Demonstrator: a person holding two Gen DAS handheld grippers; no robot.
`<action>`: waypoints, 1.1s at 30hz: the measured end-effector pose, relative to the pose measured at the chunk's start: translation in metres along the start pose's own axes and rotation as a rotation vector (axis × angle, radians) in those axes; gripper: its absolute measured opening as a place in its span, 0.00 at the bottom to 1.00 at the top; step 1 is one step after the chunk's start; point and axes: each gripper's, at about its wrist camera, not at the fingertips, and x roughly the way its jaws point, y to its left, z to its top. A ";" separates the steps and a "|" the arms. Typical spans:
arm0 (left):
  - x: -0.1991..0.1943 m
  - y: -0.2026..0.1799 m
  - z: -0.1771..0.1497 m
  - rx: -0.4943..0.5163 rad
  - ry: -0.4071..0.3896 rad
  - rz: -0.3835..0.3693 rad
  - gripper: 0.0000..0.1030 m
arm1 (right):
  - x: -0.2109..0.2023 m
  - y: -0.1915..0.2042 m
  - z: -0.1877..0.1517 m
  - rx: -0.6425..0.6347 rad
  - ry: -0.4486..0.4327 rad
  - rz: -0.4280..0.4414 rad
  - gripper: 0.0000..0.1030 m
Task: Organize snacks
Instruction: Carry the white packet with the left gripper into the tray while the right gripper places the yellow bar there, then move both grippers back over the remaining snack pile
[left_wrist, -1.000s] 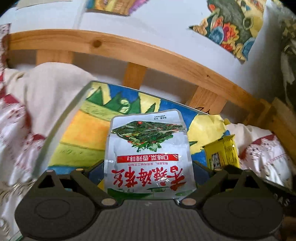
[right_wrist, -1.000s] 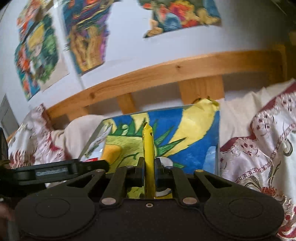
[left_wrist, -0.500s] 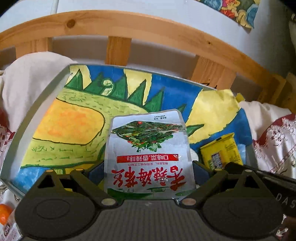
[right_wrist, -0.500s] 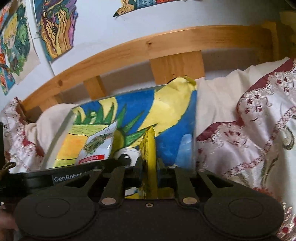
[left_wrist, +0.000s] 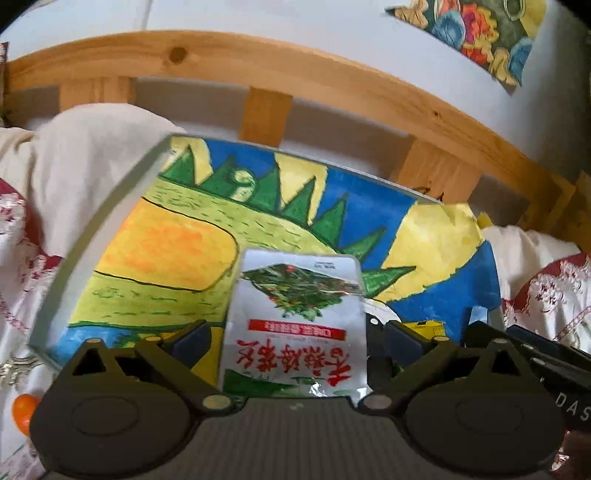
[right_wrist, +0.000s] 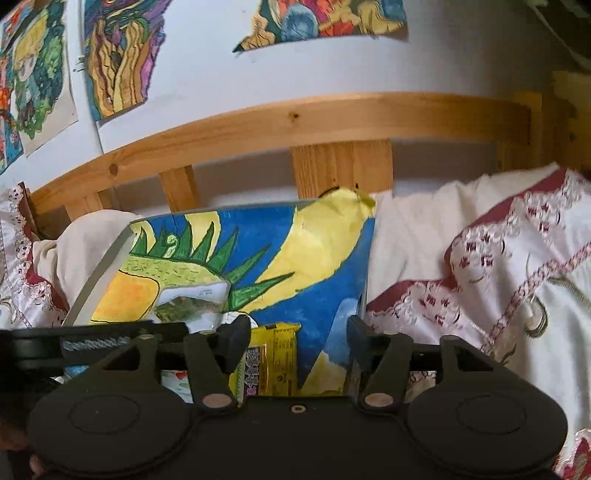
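Snack sorting on a bed: left tool (left_wrist: 295, 334) has its two fingers well apart w/ a silver snack pouch (left_wrist: 295, 325) between them. Pouch is printed w/ red characters and a picture of greens, and lies on a painted board (left_wrist: 166, 254), a flat panel w/ green spikes, yellow and blue areas. Pads do not press the pouch; gaps show on both sides of it. Right tool (right_wrist: 295, 345) is opening, fingers apart, w/ a yellow snack packet (right_wrist: 273, 362) between them, nearer the left finger and lying on the board's near right part. No pad visibly presses on the packet. In left wrist view only a sliver of the yellow packet (left_wrist: 424, 325) shows, just right of the pouch and behind the left tool's right finger; right tool's black body enters from the right edge. In right wrist view the pouch (right_wrist: 192, 302) sits left of the packet, partly behind the left tool's body. Board rests on a white bedspread (right_wrist: 480, 280) w/ dark red lace trim. Wooden bed rail (right_wrist: 295, 122) runs along the far side; colourful drawings (right_wrist: 118, 55) hang on the wall above. Small orange thing (left_wrist: 24, 408) at near left edge, too blurred to identify.
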 end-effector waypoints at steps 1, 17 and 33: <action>-0.004 0.001 0.001 0.001 -0.003 0.003 0.99 | -0.002 0.002 0.000 -0.004 -0.008 0.002 0.68; -0.118 0.024 -0.009 0.015 -0.180 0.066 0.99 | -0.073 0.031 -0.007 -0.061 -0.146 0.025 0.98; -0.228 0.070 -0.070 0.082 -0.221 0.149 1.00 | -0.161 0.088 -0.039 -0.218 -0.210 0.065 0.99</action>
